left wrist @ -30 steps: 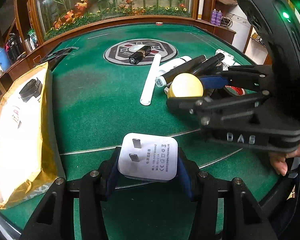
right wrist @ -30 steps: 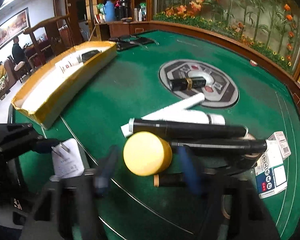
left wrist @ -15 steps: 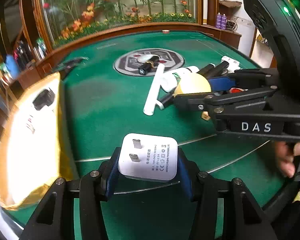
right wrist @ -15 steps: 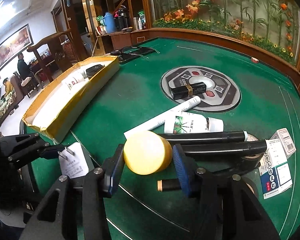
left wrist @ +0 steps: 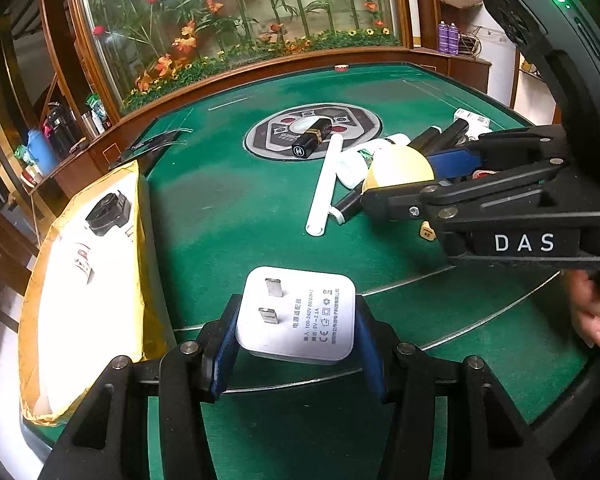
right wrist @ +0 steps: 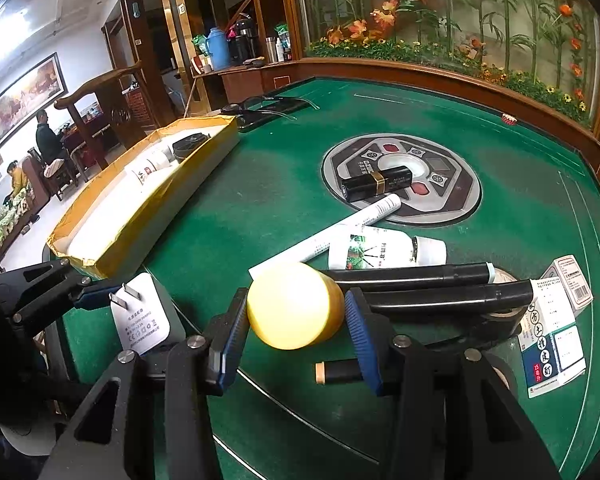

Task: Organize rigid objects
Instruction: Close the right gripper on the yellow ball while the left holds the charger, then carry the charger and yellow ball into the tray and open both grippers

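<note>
My left gripper [left wrist: 296, 336] is shut on a white plug charger [left wrist: 296, 314], held above the green table's near edge; the charger also shows in the right wrist view [right wrist: 140, 316]. My right gripper [right wrist: 296, 312] is shut on a yellow round jar [right wrist: 294, 306], lifted over the pile; the jar shows in the left wrist view [left wrist: 398, 168]. A yellow-edged cardboard box [left wrist: 84, 264] lies at the left with a black item [left wrist: 108, 210] and a small white bottle inside; the box shows in the right wrist view [right wrist: 140, 196].
On the felt lie a black lipstick [right wrist: 376, 184], a white tube [right wrist: 328, 236], a white bottle [right wrist: 384, 248], two black markers [right wrist: 440, 284], medicine boxes [right wrist: 552, 332] and a small dark stick [right wrist: 338, 372]. A wooden rim [right wrist: 420, 68] borders the table.
The right gripper closed on the yellow jar and lifted it slightly. The left gripper kept hold of the charger and shifted a little with its view turning left.
</note>
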Demonstrator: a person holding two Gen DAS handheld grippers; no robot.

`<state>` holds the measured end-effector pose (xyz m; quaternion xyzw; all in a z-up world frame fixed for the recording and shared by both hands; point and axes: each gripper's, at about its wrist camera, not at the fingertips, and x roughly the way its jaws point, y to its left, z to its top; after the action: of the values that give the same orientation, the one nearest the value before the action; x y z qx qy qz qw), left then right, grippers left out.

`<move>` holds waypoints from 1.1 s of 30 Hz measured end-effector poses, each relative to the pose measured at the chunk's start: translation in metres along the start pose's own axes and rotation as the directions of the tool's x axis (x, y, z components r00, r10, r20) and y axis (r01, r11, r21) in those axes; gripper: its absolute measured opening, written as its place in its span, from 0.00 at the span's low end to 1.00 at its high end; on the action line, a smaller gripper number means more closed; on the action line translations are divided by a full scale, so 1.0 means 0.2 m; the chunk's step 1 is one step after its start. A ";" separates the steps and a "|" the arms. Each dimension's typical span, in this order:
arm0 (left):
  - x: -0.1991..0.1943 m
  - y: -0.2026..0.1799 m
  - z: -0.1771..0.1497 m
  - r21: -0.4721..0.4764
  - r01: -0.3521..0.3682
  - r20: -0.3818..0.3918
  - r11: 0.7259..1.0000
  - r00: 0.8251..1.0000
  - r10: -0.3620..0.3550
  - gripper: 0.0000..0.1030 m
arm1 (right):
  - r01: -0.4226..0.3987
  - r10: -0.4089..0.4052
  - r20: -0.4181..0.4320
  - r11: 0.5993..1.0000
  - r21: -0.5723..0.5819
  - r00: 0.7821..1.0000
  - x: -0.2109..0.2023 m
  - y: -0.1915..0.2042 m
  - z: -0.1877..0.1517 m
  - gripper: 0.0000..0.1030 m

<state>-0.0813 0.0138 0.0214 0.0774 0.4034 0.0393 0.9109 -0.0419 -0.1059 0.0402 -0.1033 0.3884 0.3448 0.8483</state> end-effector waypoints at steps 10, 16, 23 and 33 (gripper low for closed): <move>0.00 0.00 0.00 0.004 -0.005 -0.001 1.000 1.000 0.005 0.54 | -0.001 0.001 0.002 1.000 0.001 1.000 0.00 0.00 0.00 0.46; -0.03 0.01 0.00 -0.006 -0.009 0.016 1.000 1.000 0.009 0.54 | -0.003 0.003 0.004 1.000 0.001 1.000 0.00 0.00 0.00 0.46; -0.09 0.05 0.02 -0.024 -0.013 0.049 1.000 0.999 0.015 0.54 | -0.012 0.012 0.006 1.000 0.009 1.000 -0.01 0.00 0.01 0.46; -0.25 0.34 0.06 -0.161 -0.041 0.130 0.986 0.990 0.062 0.54 | -0.057 0.056 0.033 0.998 0.040 0.998 -0.03 0.05 0.06 0.46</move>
<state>-0.1070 0.0730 0.0785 0.0179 0.3348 0.0893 0.9379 -0.0443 -0.0952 0.0535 -0.0694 0.3844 0.3623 0.8463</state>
